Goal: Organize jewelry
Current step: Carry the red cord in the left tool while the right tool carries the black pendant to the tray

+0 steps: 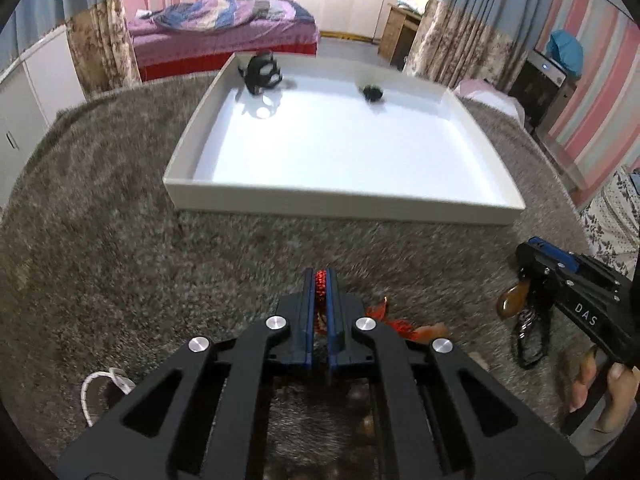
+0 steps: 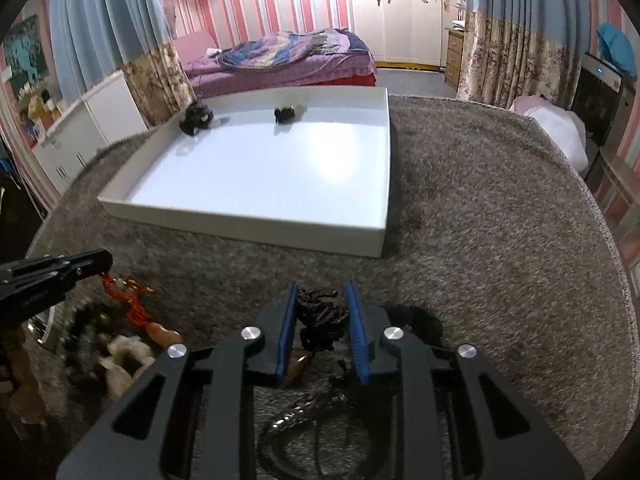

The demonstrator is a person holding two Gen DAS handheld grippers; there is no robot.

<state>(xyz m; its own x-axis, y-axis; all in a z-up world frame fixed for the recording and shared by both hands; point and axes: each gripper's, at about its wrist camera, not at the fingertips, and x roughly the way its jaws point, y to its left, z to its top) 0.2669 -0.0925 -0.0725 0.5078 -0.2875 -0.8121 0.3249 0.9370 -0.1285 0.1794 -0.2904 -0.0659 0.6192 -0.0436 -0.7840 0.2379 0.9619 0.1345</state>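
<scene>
A shallow white tray (image 1: 344,210) lies on the grey shag rug, also in the right wrist view (image 2: 248,226). Two black pieces (image 1: 262,72) (image 1: 373,92) lie at its far side. My left gripper (image 1: 320,280) is shut on a red knotted cord (image 1: 320,284), whose orange ornament (image 1: 380,312) trails on the rug; it also shows in the right wrist view (image 2: 128,300). My right gripper (image 2: 322,300) is shut on a dark braided cord (image 2: 322,314), with a brown pendant (image 1: 514,300) and a black chain (image 1: 530,332) hanging under it.
A heap of fluffy and beaded pieces (image 2: 116,356) lies on the rug at the left. A white cord loop (image 1: 100,388) lies near the left gripper. A bed (image 1: 224,36), cabinets and curtains stand beyond the rug.
</scene>
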